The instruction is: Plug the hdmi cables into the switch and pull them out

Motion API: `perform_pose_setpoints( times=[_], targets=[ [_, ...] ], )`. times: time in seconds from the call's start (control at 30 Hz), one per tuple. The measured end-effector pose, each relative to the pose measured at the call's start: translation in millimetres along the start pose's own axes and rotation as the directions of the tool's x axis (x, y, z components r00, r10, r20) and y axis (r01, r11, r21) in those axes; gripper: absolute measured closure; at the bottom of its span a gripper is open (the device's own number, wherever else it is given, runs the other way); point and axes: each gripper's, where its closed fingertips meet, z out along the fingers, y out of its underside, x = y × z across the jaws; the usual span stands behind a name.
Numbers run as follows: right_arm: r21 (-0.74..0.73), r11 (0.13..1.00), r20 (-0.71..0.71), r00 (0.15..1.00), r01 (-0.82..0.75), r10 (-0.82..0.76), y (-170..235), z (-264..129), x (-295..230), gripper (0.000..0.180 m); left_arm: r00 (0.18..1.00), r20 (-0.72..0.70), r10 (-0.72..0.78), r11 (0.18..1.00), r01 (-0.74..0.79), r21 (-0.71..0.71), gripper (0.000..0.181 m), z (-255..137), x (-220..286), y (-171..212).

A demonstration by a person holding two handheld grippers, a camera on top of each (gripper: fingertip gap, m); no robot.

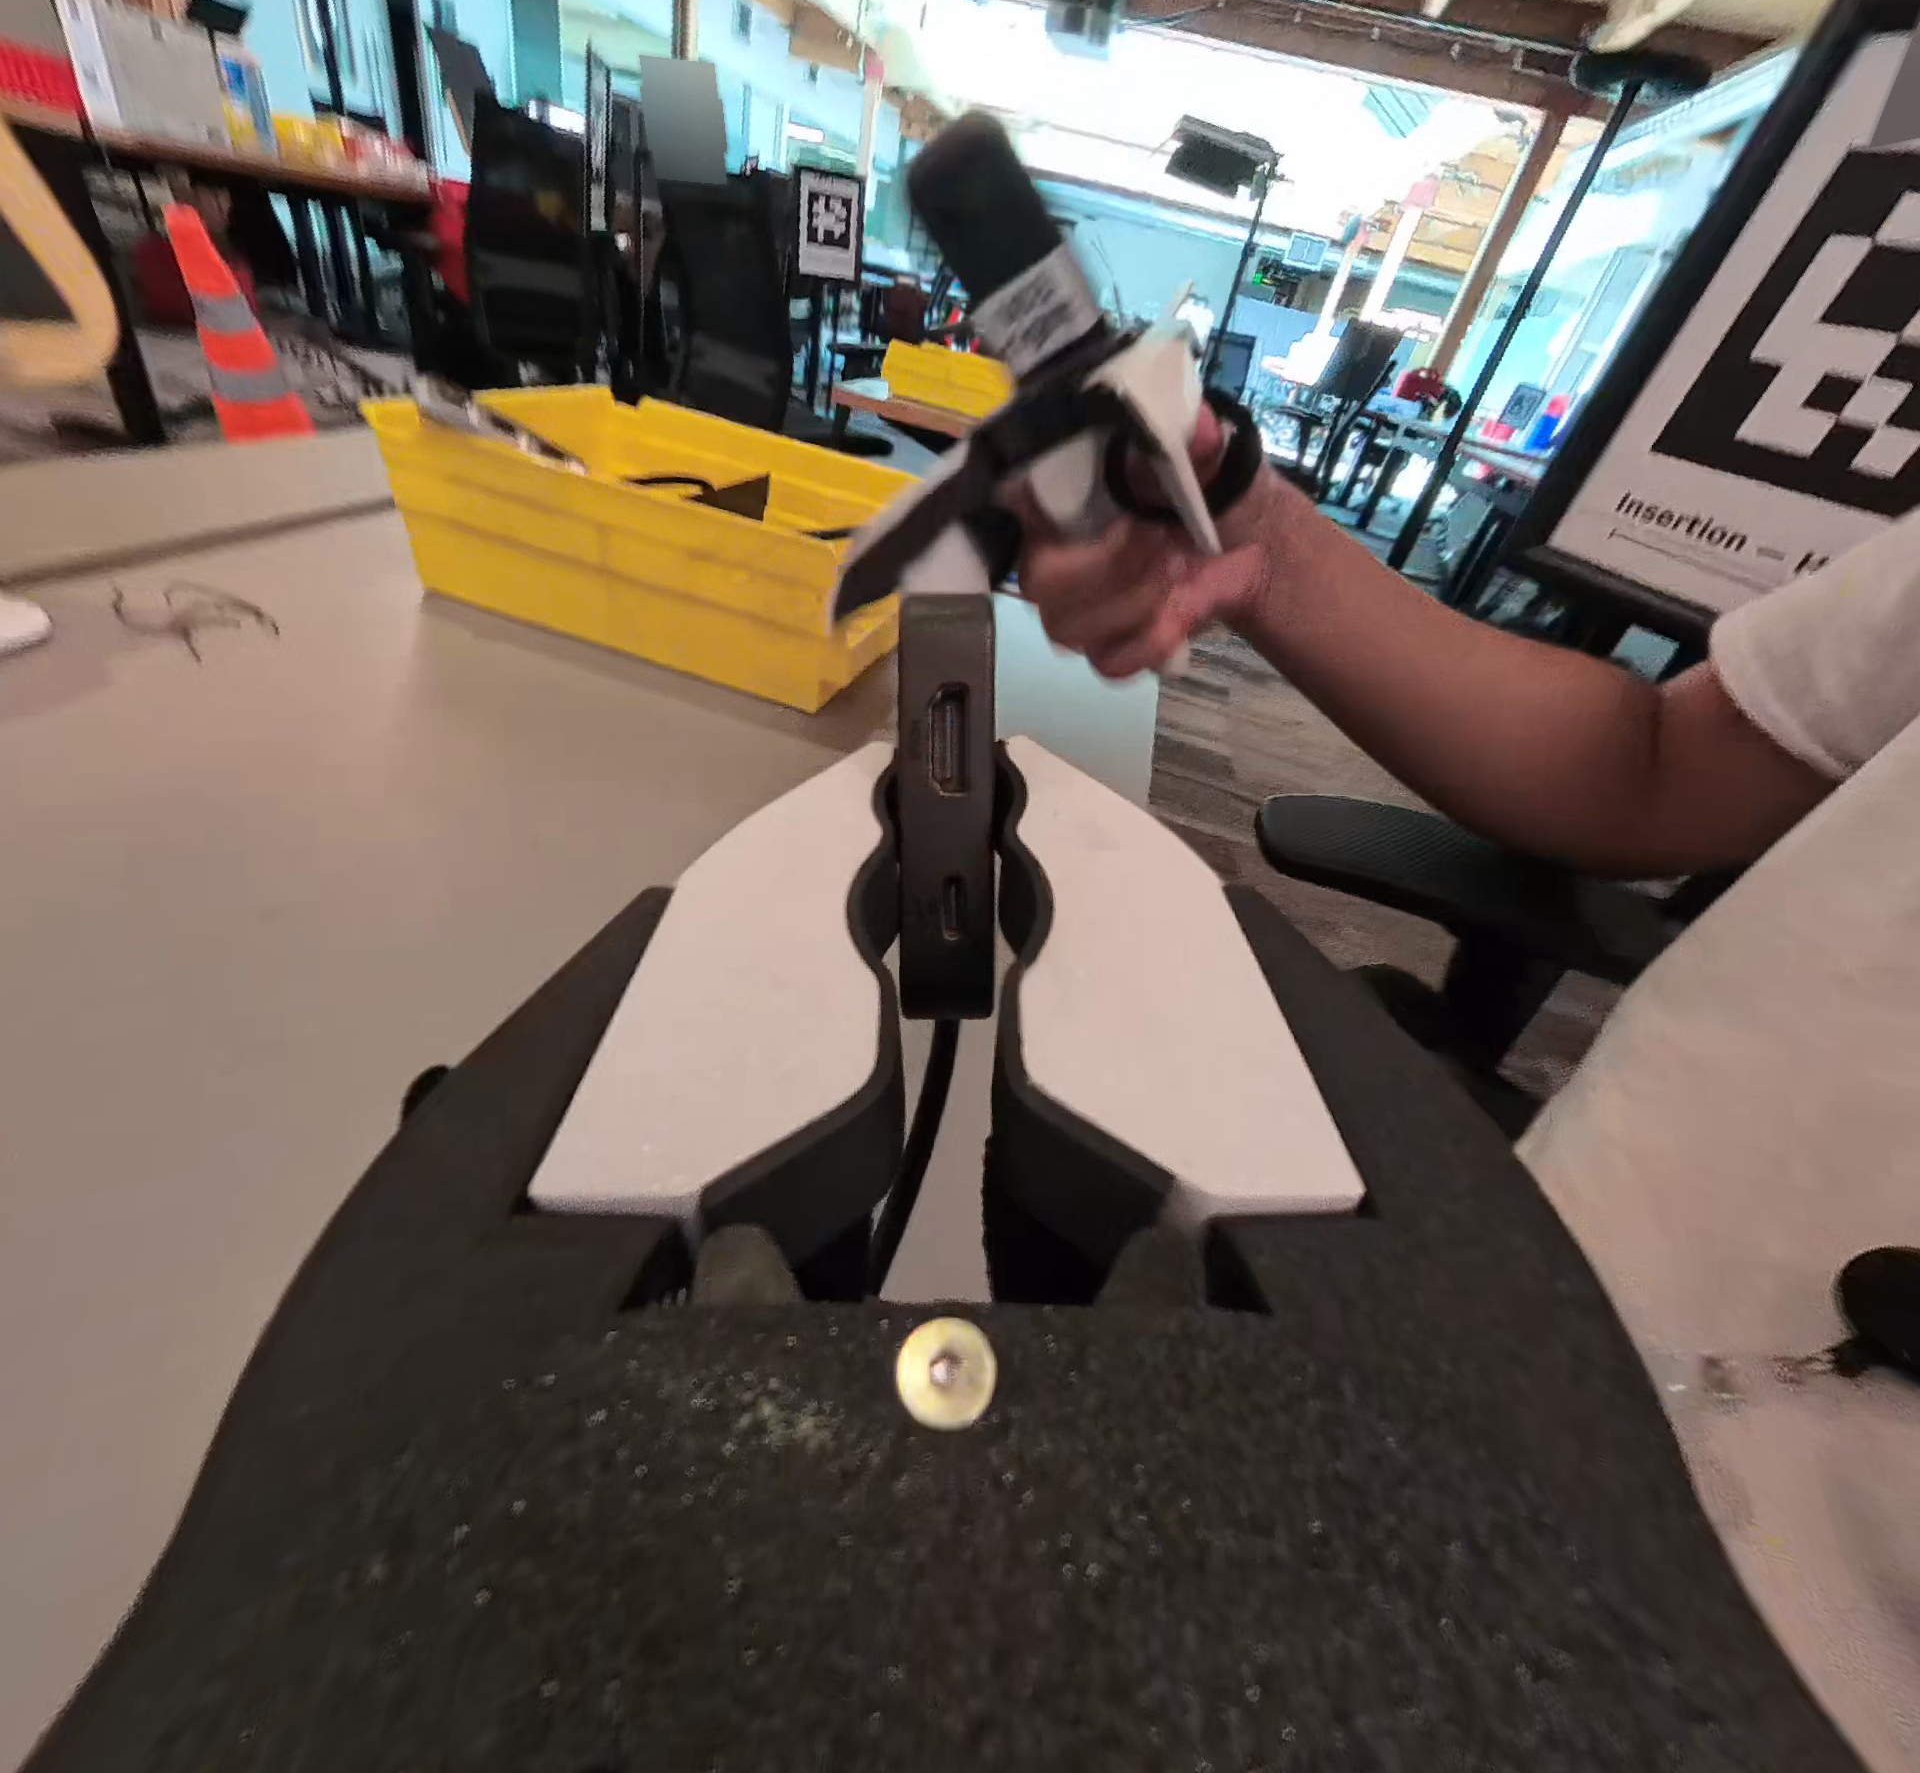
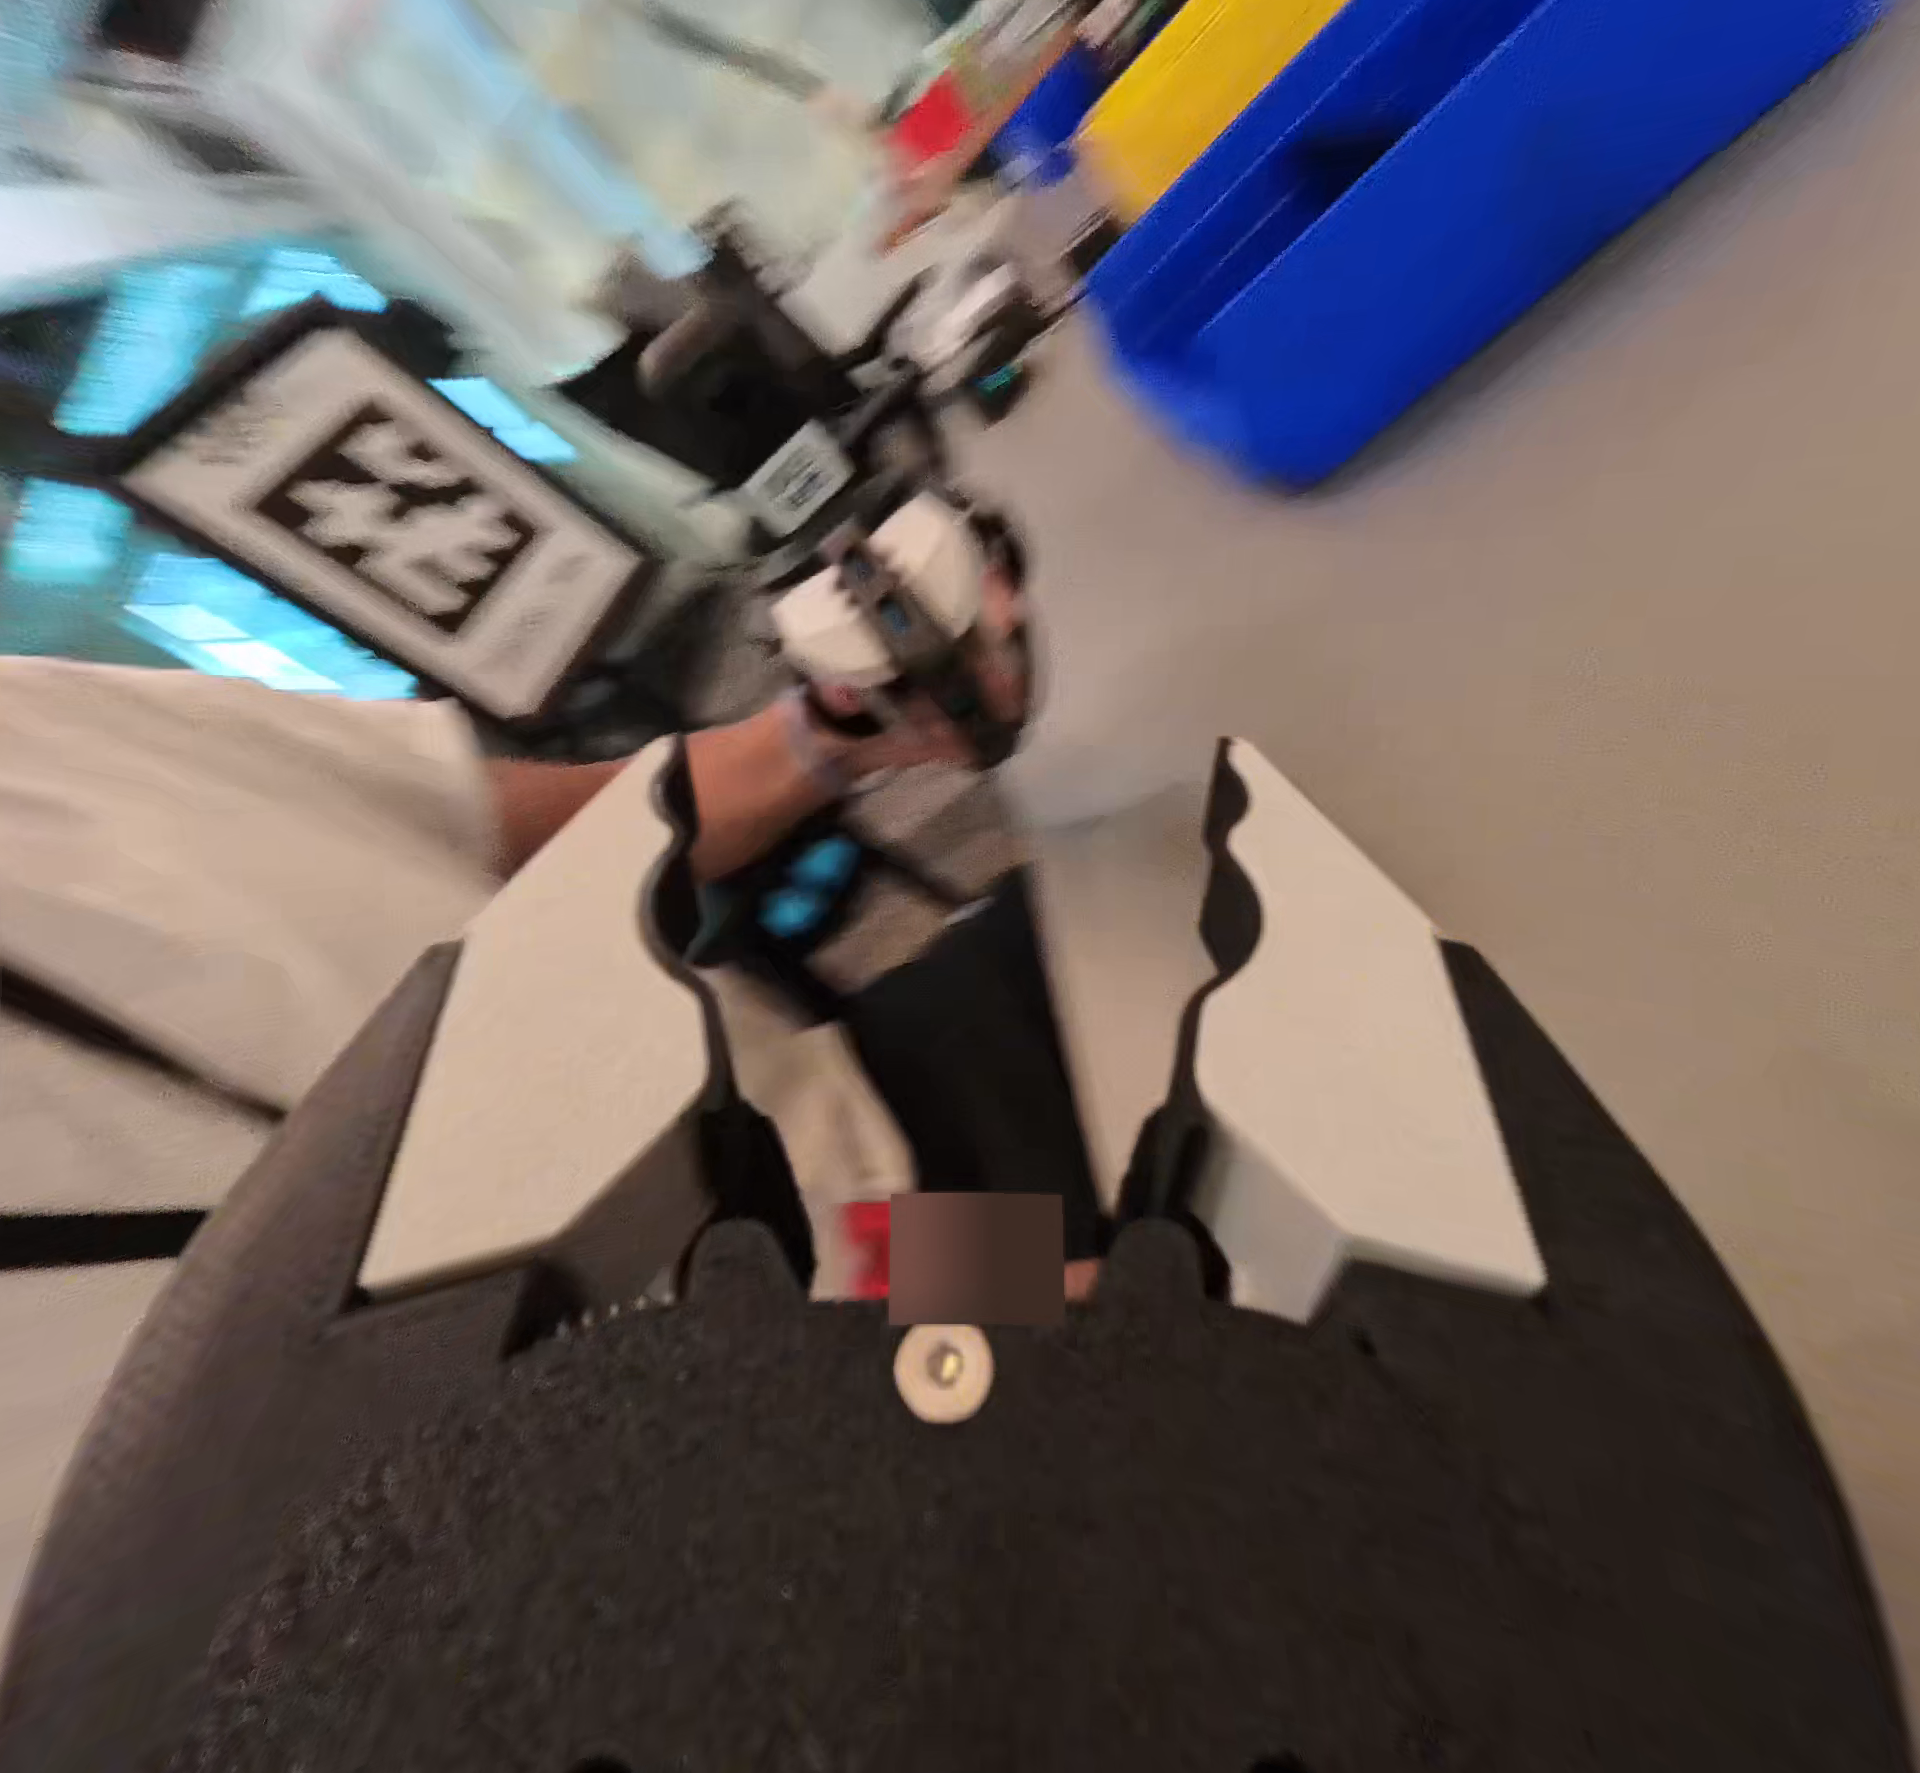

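Left hand-held gripper is clamped on the black switch, held upright over the worktop, ports empty. Only its view shows the yellow bin; the blurry right view shows the right hand-held gripper gaping, holding nothing, plus a blue bin.

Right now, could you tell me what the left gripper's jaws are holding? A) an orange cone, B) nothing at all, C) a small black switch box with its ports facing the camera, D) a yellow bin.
C: in the left wrist view the left gripper has its jaws closed on the upright black switch, whose empty ports face the camera, while the yellow bin sits on the table beyond it.
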Motion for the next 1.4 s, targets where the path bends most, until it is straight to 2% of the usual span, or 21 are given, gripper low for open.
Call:
perform_pose_setpoints(
  times=[0.03,0.07,0.23,0.33,0.4,0.43,0.57,0.63,0.77,0.83,0.9,0.97,1.03,1.07,1.13,1.2,1.23,1.4],
  targets=[
    [-0.063,0.994,0.117,0.988,-0.092,0.099,17,22,-9,0.070,0.998,-0.010,0.057,0.998,-0.057,0.014,0.167,0,5,-2],
    [-0.099,0.979,0.216,0.957,-0.176,0.194,26,39,-17,0.065,0.994,-0.017,0.112,0.993,-0.112,0.035,0.167,0,10,-6],
    [-0.128,0.878,0.516,0.725,-0.462,0.457,28,75,-40,0.060,0.949,-0.017,0.314,0.943,-0.309,0.126,0.167,0,26,-18],
    [-0.160,0.850,0.548,0.671,-0.502,0.500,32,80,-41,0.072,0.930,-0.019,0.367,0.926,-0.364,0.105,0.167,3,29,-12],
    [-0.138,0.840,0.572,0.650,-0.525,0.500,28,77,-38,0.094,0.921,-0.011,0.390,0.919,-0.388,0.071,0.167,5,27,-6],
    [-0.130,0.839,0.575,0.649,-0.528,0.497,27,75,-36,0.098,0.915,-0.006,0.403,0.914,-0.402,0.056,0.167,6,25,-3],
    [-0.109,0.852,0.544,0.687,-0.512,0.482,30,72,-28,0.108,0.922,0.006,0.387,0.922,-0.387,0.009,0.167,8,21,5],
    [-0.077,0.859,0.519,0.715,-0.507,0.468,29,71,-22,0.108,0.930,0.027,0.366,0.931,-0.366,-0.007,0.153,8,18,5],
    [0.017,0.908,0.395,0.837,-0.420,0.379,16,55,-5,0.109,0.958,0.111,0.263,0.964,-0.265,0.005,0.128,-3,11,-3],
    [0.084,0.946,0.303,0.913,-0.313,0.275,-2,34,-3,0.108,0.961,0.162,0.225,0.972,-0.234,0.038,0.127,-15,9,-6],
    [0.156,0.973,0.144,0.978,-0.170,0.148,-26,4,3,0.109,0.959,0.192,0.208,0.973,-0.223,0.060,0.128,-26,11,-6],
    [0.219,0.976,-0.090,0.995,-0.018,0.039,-57,-41,16,0.108,0.960,0.207,0.186,0.979,-0.200,0.044,0.128,-32,10,0],
    [0.265,0.956,-0.329,0.944,0.123,-0.031,-91,-98,30,0.108,0.960,0.225,0.169,0.983,-0.180,0.027,0.130,-35,7,6],
    [0.260,0.947,-0.464,0.885,0.187,-0.048,-107,-130,40,0.108,0.960,0.230,0.160,0.985,-0.170,0.020,0.131,-35,5,8],
    [0.177,0.934,-0.750,0.657,0.311,-0.077,-132,-200,68,0.108,0.964,0.228,0.139,0.989,-0.147,0.018,0.133,-34,3,10],
    [0.070,0.950,-0.907,0.416,0.305,-0.067,-142,-261,100,0.108,0.966,0.226,0.124,0.991,-0.130,0.010,0.134,-33,2,13],
    [0.047,0.964,-0.928,0.370,0.261,-0.055,-143,-278,116,0.108,0.966,0.229,0.123,0.992,-0.126,-0.001,0.134,-32,0,15],
    [0.142,0.988,-0.928,0.356,0.057,0.113,-144,-303,206,0.108,0.966,0.225,0.125,0.992,-0.123,-0.023,0.136,-28,-1,19]
  ],
)
